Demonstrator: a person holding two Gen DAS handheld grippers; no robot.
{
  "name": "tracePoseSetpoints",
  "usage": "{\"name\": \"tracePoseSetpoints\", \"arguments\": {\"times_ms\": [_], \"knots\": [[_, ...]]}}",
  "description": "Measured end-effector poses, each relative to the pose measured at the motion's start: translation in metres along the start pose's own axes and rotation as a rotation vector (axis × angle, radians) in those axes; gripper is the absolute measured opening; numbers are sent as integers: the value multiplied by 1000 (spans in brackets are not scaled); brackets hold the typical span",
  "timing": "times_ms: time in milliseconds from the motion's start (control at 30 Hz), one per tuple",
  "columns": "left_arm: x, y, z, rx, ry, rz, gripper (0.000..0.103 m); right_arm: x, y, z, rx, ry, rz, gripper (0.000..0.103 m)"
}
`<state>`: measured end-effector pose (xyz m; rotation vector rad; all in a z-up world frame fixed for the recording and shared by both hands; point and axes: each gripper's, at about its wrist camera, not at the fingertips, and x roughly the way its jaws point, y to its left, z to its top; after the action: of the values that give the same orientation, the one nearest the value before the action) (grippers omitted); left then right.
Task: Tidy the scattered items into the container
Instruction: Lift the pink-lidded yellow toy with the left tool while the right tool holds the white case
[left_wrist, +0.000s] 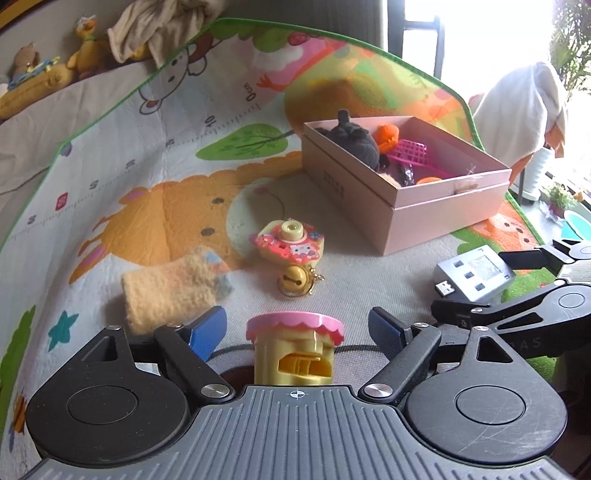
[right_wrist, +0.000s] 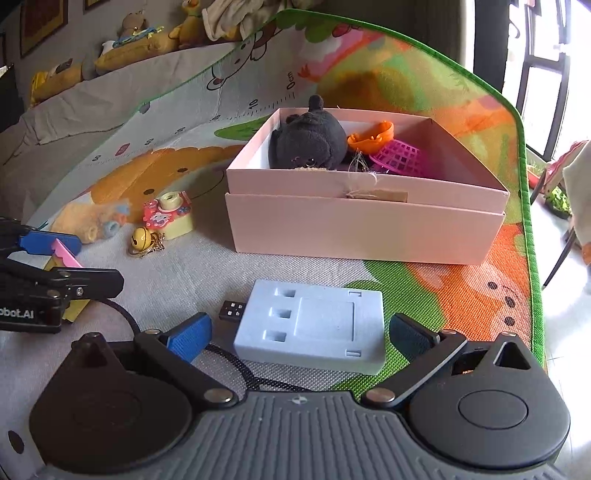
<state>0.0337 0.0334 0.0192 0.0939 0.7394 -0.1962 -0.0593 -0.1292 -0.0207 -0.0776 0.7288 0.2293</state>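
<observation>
Two views, so left wrist first: my left gripper (left_wrist: 297, 326) is spread open around the yellow toy pot with a pink lid (left_wrist: 295, 349), pads not touching it. Right wrist: my right gripper (right_wrist: 299, 338) gapes around the blue-grey USB box (right_wrist: 314, 326), near the pink box (right_wrist: 365, 225).

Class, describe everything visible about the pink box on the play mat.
The pink box looks like matte cardboard, rectangular, open-topped, apparently nested in its own lid. It sits flat on the play mat. Inside lie a black plush toy, an orange plastic piece and a magenta mesh basket.
</observation>
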Motion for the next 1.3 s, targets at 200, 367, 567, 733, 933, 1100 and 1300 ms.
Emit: {"name": "tracePoseSetpoints", "arguments": {"times_ms": [200,367,567,733,933,1100,1300], "knots": [[-2,2,-4,-6,-5,-35,61,3,2,1,-14,16,15,102],[-26,-8,-10,-25,-34,-81,61,-3,5,-2,-47,0,28,91],[-34,-23,-21,-42,-16,-115,61,-23,-12,-10,-41,-2,37,91],[-36,-39,-17,-38,-17,-150,61,-44,-33,-22,-74,6,33,91],[-31,-72,-14,29,3,-203,61,-65,-56,-32,-91,18,36,91],[-28,-93,-6,84,-1,-233,61,-73,-70,-31,-122,3,18,91],[-28,-105,19,141,-55,-254,61,-82,-94,0,-113,-74,-6,91]]}}
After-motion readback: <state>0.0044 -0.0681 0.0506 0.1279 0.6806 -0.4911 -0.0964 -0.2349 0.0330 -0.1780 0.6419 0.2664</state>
